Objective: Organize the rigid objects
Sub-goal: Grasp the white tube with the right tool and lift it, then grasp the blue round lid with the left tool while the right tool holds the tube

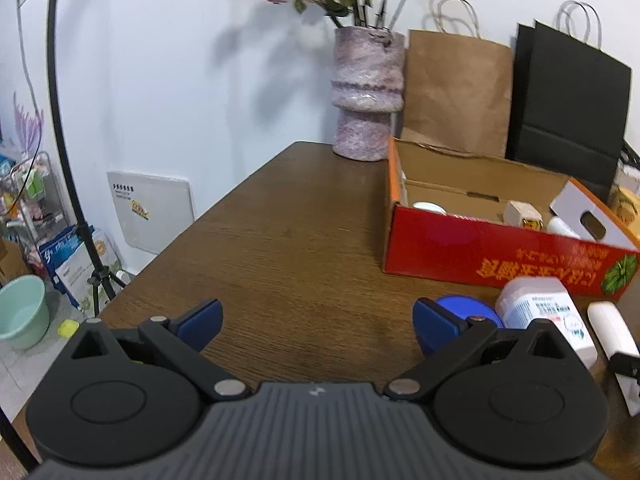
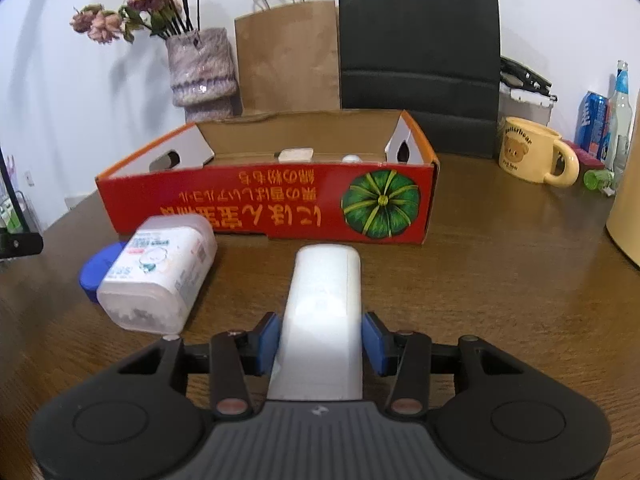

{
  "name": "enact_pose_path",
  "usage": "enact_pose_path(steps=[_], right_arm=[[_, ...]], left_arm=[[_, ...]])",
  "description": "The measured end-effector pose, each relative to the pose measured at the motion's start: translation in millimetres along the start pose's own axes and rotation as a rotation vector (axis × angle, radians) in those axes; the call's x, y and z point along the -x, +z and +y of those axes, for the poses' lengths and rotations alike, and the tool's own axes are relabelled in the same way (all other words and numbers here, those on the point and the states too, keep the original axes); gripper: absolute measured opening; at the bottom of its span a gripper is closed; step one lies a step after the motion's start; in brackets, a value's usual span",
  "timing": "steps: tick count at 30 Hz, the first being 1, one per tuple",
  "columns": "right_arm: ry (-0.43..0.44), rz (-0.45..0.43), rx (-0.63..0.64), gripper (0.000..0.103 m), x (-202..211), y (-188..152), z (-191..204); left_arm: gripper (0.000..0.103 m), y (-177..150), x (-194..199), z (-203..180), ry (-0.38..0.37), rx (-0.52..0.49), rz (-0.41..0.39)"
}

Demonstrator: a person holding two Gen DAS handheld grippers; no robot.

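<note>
The right claw [image 2: 319,342] grips a white bottle [image 2: 322,304] just in front of the red box [image 2: 264,204]. Its smooth sides could slip or clip the wall. The left claw [image 1: 318,322] is open, empty.

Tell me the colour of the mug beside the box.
Pale yellow mug, bear print; right wrist view.

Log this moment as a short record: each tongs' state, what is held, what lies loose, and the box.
left tongs: open, empty, over bare table
right tongs: shut on white bottle, lying lengthwise
loose: white tub on its side, blue lid touching it
red box: open, small items inside
</note>
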State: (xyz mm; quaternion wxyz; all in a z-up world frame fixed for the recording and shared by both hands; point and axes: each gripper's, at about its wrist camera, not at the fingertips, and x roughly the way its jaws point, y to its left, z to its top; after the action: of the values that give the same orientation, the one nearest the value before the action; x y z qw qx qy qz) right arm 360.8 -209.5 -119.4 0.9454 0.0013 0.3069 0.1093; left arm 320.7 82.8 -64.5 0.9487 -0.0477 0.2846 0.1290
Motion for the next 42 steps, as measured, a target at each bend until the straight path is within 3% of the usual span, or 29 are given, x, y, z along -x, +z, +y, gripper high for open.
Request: enact_pose_path(steps=[4, 9, 24, 33, 35, 37, 42], right_arm=[[-0.022, -0.001, 0.041, 0.048, -5.1, -0.3, 6.8], [-0.012, -0.012, 0.025, 0.044, -2.7, 0.0, 3.4], [-0.029, -0.196, -0.072, 0.044, 34.3, 10.6, -25.7], [-0.046, -0.195, -0.072, 0.044, 31.5, 9.7, -29.2], [-0.045, -0.193, -0.070, 0.044, 31.1, 9.4, -28.1], [-0.046, -0.190, -0.068, 0.044, 30.4, 9.0, -27.7], [-0.041, -0.187, -0.061, 0.044, 29.8, 7.7, -25.7]], left_arm=[[0.103, -3.5, -1.3, -8.0, -0.012, -0.029, 0.007], [0.103, -5.9, -3.4, -12.6, -0.023, -0.048, 0.013], [0.103, -18.9, -18.1, -56.6, -0.143, -0.227, 0.039], [0.103, -15.8, -42.3, -79.2, -0.165, -0.306, 0.032], [0.097, -14.3, -45.3, -80.5, -0.174, -0.305, 0.031], [0.069, -14.1, -47.7, -79.9, -0.198, -0.299, 0.047], [0.068, -13.0, -39.4, -71.7, -0.211, -0.268, 0.018]])
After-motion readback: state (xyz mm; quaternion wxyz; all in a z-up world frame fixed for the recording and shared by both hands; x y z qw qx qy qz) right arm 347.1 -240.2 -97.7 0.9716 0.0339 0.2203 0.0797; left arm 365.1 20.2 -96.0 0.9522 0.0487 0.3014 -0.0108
